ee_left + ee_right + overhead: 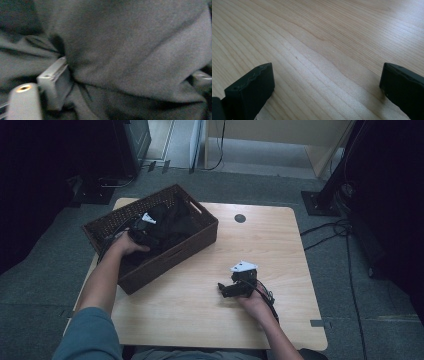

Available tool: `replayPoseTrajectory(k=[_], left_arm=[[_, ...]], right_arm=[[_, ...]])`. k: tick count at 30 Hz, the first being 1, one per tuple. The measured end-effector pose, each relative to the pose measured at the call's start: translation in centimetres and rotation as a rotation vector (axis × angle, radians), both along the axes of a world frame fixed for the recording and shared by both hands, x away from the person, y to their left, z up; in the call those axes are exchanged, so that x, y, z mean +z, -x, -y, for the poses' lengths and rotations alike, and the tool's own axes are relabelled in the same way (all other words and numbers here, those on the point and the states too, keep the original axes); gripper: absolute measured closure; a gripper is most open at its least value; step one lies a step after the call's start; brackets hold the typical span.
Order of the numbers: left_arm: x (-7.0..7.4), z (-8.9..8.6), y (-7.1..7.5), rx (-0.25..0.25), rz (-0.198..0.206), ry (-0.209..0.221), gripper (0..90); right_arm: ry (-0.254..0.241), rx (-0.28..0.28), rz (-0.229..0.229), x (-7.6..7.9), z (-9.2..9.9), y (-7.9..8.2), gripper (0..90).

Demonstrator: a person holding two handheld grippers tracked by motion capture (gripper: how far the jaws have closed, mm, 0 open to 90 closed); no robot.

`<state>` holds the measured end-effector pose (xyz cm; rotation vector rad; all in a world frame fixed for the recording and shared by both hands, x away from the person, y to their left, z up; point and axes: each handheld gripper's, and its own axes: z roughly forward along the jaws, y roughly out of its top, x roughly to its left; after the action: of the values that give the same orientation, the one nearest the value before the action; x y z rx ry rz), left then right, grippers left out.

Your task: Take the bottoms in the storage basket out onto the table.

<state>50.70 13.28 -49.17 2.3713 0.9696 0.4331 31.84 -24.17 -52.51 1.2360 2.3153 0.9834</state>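
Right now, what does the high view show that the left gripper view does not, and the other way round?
The high view alone shows the woven basket, the wooden table, and the right tool resting open on bare wood.

The left gripper view alone shows the folds of the dark cloth from very close, with a grey jaw pressed into it at lower left.

Both share the dark cloth, lying in the basket, and the left tool, which reaches into it. Whether the cloth is gripped is not clear.
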Motion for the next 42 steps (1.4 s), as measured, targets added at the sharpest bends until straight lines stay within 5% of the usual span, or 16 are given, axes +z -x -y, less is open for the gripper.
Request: replayPoseTrajectory(k=[1,2,6,7,8,9,10,18,21,23,28,33,34,36,37,42], left_arm=[[0.3,0.0,0.0,0.027,0.018,-0.02,39.5],[0.4,0.1,0.0,0.027,0.016,-0.029,50.5],[0.8,0.2,-0.2,0.041,-0.005,-0.031,65.2],[1.4,0.6,-0.3,0.046,-0.054,-0.037,67.1],[1.4,0.6,-0.3,0.046,-0.054,-0.037,67.7],[2.6,0.7,-0.6,0.039,-0.13,-0.002,67.9],[2.6,0.7,-0.6,0.039,-0.13,-0.002,68.2],[7.7,2.1,-0.2,-0.007,-0.106,0.219,69.2],[7.3,3.2,0.0,-0.047,-0.136,0.21,68.9],[5.6,5.2,0.3,-0.092,-0.16,0.146,67.8],[3.4,5.7,0.1,-0.075,-0.183,0.167,62.9],[2.3,6.0,0.0,-0.033,-0.165,0.114,36.1],[1.8,5.7,-0.4,0.012,-0.181,0.113,20.3],[1.4,5.6,-0.6,0.034,-0.189,0.113,13.1],[0.5,5.5,-0.8,0.048,-0.179,0.083,1.7],[-0.2,6.1,-0.5,0.011,-0.097,0.052,5.5]], right_arm=[[0.0,-0.001,0.0,0.0,0.0,0.0,0.0],[0.0,0.001,0.002,0.0,0.0,0.0,0.0],[0.0,0.0,0.0,0.0,0.0,0.0,0.0],[0.0,0.0,0.0,0.0,0.0,0.0,0.0],[0.0,0.0,0.0,0.0,0.0,0.0,0.0],[-0.002,0.0,-0.001,0.0,0.0,0.0,0.0],[-0.002,0.0,-0.001,0.0,0.0,0.0,0.0],[0.002,0.004,0.002,0.0,0.0,-0.2,0.0],[0.002,0.003,0.002,0.0,0.0,-0.2,0.0],[0.002,0.003,0.002,0.0,-0.1,-0.2,0.0],[0.002,0.003,0.002,0.0,-0.1,-0.2,0.0],[0.002,0.002,0.001,0.0,-0.1,-0.2,0.0],[0.002,0.002,0.001,0.0,-0.1,-0.2,0.0],[0.002,0.001,0.001,0.0,-0.1,-0.2,0.0],[0.002,0.003,0.002,0.0,-0.1,-0.2,0.0],[0.001,0.001,0.001,0.0,-0.1,-0.2,0.0]])
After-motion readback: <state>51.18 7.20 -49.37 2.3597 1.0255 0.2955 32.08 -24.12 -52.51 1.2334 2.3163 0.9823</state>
